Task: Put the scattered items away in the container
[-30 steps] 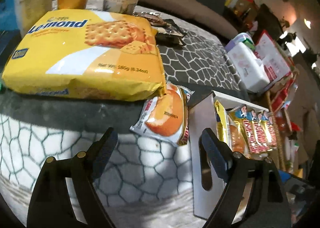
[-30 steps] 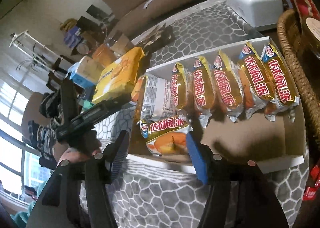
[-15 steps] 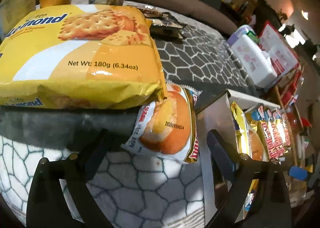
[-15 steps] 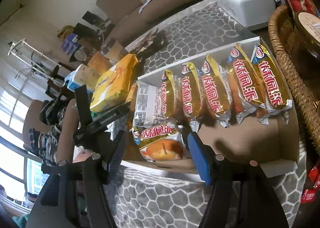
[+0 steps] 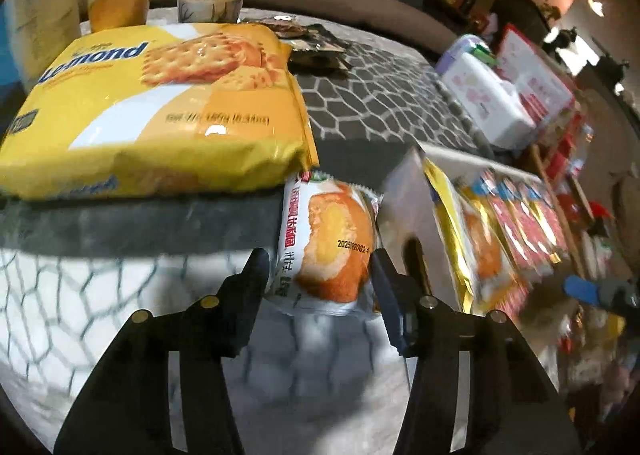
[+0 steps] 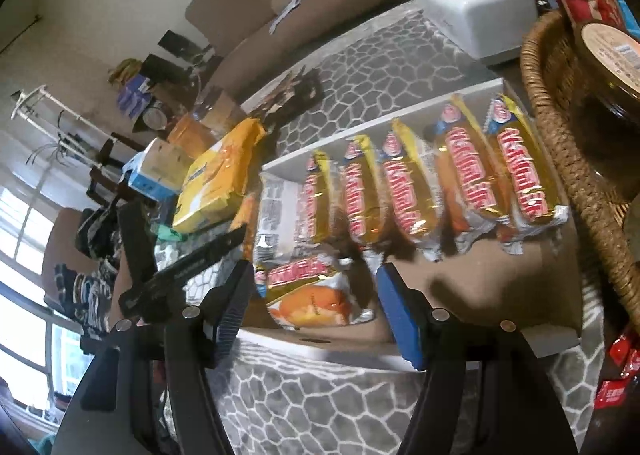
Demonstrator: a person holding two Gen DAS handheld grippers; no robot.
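A loose wrapped cake packet point(image 5: 326, 251) lies on the counter point(image 5: 120, 295) just outside the end wall of the white open box point(image 5: 404, 211), its far end tucked under the corner of the yellow Lemond cracker bag point(image 5: 160, 111). Its long axis runs away from the camera. The left hand-held gripper point(image 5: 318, 279) sits low and level over the counter, its fingers point(image 5: 252, 279) narrowed around the packet's near end and at or very near its sides. Inside the box a second cake packet point(image 6: 310, 295) lies flat by the near wall, in front of a row of packets point(image 6: 420, 191) standing on edge. The right hand-held gripper point(image 6: 312, 307) is spread wide either side of it, holding nothing.
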